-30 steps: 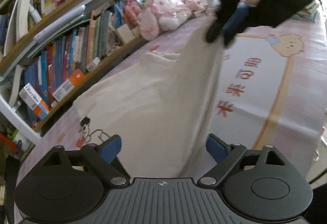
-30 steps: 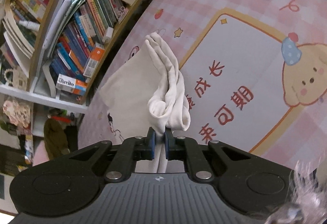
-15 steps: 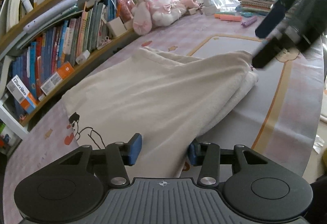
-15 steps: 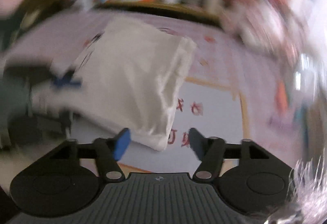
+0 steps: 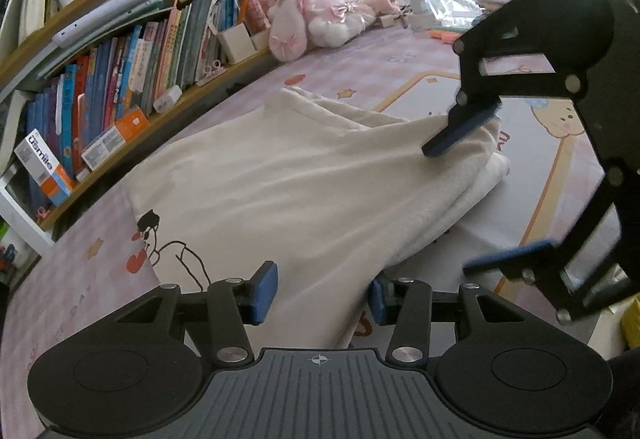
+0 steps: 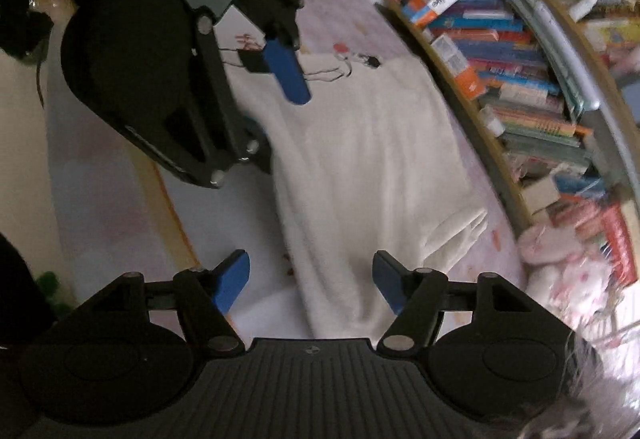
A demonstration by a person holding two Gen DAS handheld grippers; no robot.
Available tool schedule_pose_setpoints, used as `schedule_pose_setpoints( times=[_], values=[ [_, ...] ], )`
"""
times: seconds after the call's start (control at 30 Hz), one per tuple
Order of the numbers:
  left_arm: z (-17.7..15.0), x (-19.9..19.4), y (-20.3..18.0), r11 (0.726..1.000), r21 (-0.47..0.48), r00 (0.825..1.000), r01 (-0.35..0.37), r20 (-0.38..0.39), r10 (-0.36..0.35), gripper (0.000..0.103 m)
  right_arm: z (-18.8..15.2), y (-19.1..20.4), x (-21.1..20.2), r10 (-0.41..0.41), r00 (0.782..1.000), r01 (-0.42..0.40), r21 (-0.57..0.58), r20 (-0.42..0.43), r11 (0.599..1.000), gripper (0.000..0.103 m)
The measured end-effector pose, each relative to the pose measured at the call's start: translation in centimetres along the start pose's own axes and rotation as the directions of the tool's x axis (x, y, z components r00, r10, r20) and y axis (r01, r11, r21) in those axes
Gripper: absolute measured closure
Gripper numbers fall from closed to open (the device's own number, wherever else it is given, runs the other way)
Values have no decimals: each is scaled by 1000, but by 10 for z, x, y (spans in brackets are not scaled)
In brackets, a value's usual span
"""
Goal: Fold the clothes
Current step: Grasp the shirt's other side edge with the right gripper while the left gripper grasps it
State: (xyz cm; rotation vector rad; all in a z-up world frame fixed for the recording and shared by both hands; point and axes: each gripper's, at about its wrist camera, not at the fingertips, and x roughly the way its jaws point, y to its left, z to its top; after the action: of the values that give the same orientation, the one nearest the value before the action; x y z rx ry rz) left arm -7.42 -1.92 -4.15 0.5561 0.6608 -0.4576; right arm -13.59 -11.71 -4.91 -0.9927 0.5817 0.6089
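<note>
From my left wrist: ahead and to the left of my left claw [image 5: 320, 293] runs a curved wooden bookshelf [image 5: 120, 51], and on it a white-and-orange box [image 5: 44, 169] reads "usmile". The cream fleece garment [image 5: 304, 175], folded over on the pink checked printed mat [image 5: 384, 67], lies straight ahead and runs in between my blue pads. They stand part open, and I cannot tell whether they press the cloth. A line-drawn cartoon figure [image 5: 160, 247] sits just left of the claw.

From my right wrist: my right claw [image 6: 310, 283] stands open — nothing gripped — with the garment's end lying between its pads. The box's lettering is too blurred here.
</note>
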Motion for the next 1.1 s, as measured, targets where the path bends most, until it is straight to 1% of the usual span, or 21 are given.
schedule_pose_setpoints(
  times=[0.03, 0.07, 0.1, 0.13, 0.17, 0.2, 0.23, 0.27, 0.3, 0.4, 0.5, 0.57, 0.7, 0.8, 0.9, 0.97, 1.0, 1.03, 1.07, 1.1],
  values=[
    [0, 1, -1, 1000, 6, 1000, -3, -4, 3, 55, -3, -1, 2, -26, 1000, 26, -18, -2, 1000, 42],
    [-1, 2, -2, 1000, 13, 1000, -6, -8, 7, 53, -6, -3, 4, -51, 999, 51, -37, -4, 998, 53],
    [-1, 3, -3, 1000, 24, 1000, -11, -13, 12, 53, -9, -4, 6, -77, 997, 77, -55, -6, 996, 60],
    [-2, 4, -5, 999, 37, 1000, -17, -17, 17, 53, -12, -6, 8, -103, 995, 102, -74, -7, 992, 61],
    [-4, 5, -7, 998, 53, 999, -28, -24, 30, 53, -16, -9, 7, -122, 993, 122, -84, 10, 989, 66],
    [-5, 6, -10, 997, 71, 999, -41, -30, 43, 53, -17, -15, 6, -126, 992, 128, -77, 27, 989, 78],
    [-7, 6, -11, 995, 84, 998, -55, -31, 58, 53, -17, -20, 3, -131, 991, 133, -68, 35, 989, 87],
    [-8, 6, -13, 993, 96, 997, -69, -30, 72, 53, -16, -24, 0, -142, 989, 144, -64, 43, 988, 91],
    [-10, 5, -13, 991, 103, 996, -81, -30, 85, 53, -15, -27, -4, -156, 986, 160, -61, 57, 985, 91],
    [-14, 5, -12, 984, 123, 990, -132, -34, 137, 53, -11, -41, -13, -141, 987, 143, -26, 80, 989, 92],
    [-17, 5, -10, 976, 139, 984, -167, -38, 174, 53, -11, -45, -13, -124, 988, 127, -32, 90, 991, 92],
    [-18, 4, -9, 972, 154, 983, -175, -36, 182, 53, -12, -44, -12, -109, 990, 114, -51, 94, 992, 92],
    [-21, 3, -15, 955, 230, 979, -188, -30, 200, 53, -20, -40, -8, -79, 992, 87, -75, 94, 993, 92],
    [-23, 3, -15, 950, 244, 977, -196, -35, 210, 54, -25, -38, -6, -63, 994, 70, -66, 92, 995, 92],
    [-23, 4, -17, 950, 246, 977, -195, -37, 210, 62, -30, -36, -4, -49, 995, 54, -57, 88, 997, 92],
    [-22, 4, -23, 945, 270, 978, -186, -39, 204, 76, -32, -35, -4, -43, 995, 48, -52, 90, 997, 92],
    [-22, 4, -26, 941, 284, 979, -184, -38, 202, 80, -33, -35, -4, -40, 995, 45, -48, 90, 998, 92],
    [-22, 4, -29, 939, 296, 980, -175, -40, 195, 89, -33, -35, -4, -36, 995, 40, -41, 91, 998, 92],
    [-22, 5, -31, 938, 306, 981, -165, -44, 187, 93, -35, -35, -5, -33, 995, 37, -37, 92, 999, 91],
    [-23, 6, -32, 935, 314, 981, -164, -44, 187, 93, -36, -35, -4, -30, 995, 33, -41, 92, 999, 91]
  ],
)
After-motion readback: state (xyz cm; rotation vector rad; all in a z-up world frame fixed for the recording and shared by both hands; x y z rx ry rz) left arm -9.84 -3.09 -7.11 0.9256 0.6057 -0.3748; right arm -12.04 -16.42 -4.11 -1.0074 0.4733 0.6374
